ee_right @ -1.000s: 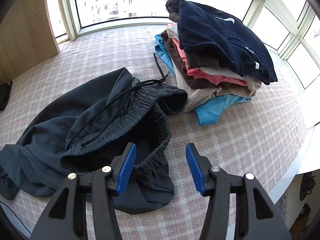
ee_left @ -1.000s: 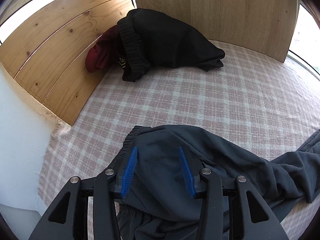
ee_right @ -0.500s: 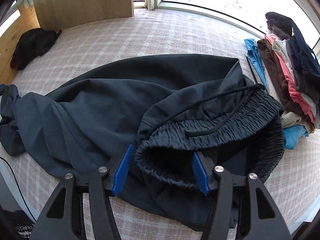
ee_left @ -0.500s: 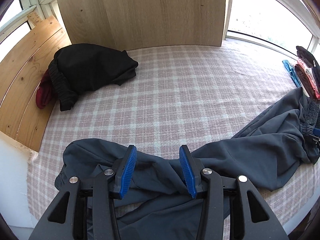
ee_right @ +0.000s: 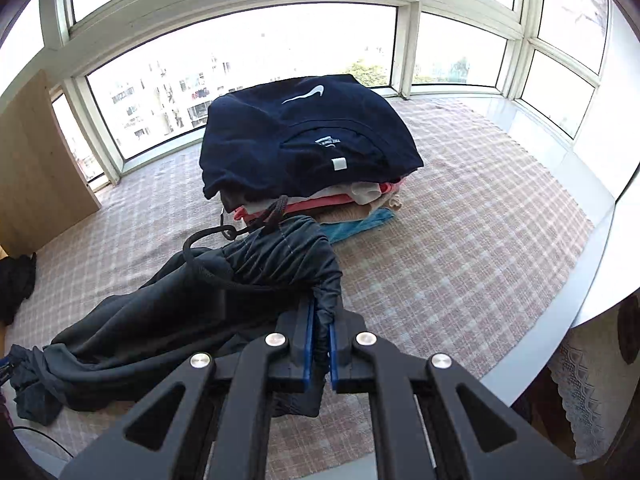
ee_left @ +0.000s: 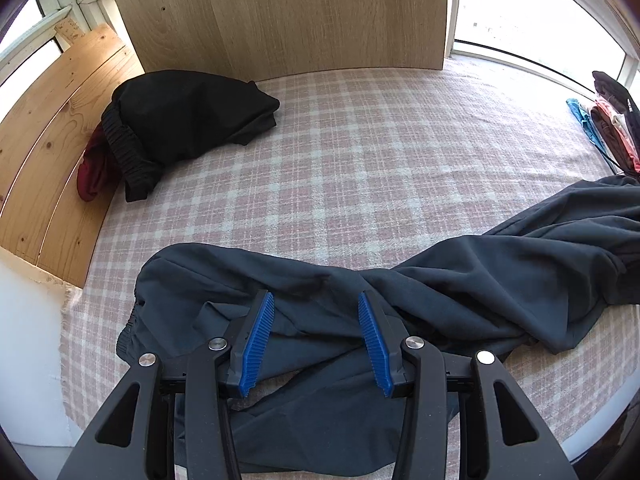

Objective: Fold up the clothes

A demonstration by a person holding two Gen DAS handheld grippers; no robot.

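Right gripper (ee_right: 319,334): jaws have just been closing and now sit clamped on a bunched fold of the dark grey trousers (ee_right: 208,312) at the waistband end. Blue pads almost meet, with cloth pinched between them. The gathered waistband and its black drawcord (ee_right: 224,236) rise just ahead of the fingertips; the rest of the trousers trails off to the left of this gripper and lies on the checked pink blanket (ee_right: 460,240).

Straight ahead of the right gripper, just beyond the waistband: stack of folded clothes (ee_right: 308,136), navy top with a white swoosh uppermost, pink, beige and blue layers below. The drawcord loop touches the foot of the stack.

Left gripper (ee_left: 316,338): jaws part-way open, pads apart with a clear gap. A trouser leg (ee_left: 400,292) lies under and between the fingers. Can't tell whether the pads touch the cloth; nothing looks pinched. The elastic cuff (ee_left: 130,328) sits just left of the left finger. The fabric runs in a ridge from the gripper away to the right, toward the stack at the far right edge.

Ahead-left of the left gripper, well apart: black garment (ee_left: 188,120) heaped over a dark red one (ee_left: 94,168), against the wooden slat panel (ee_left: 52,128).
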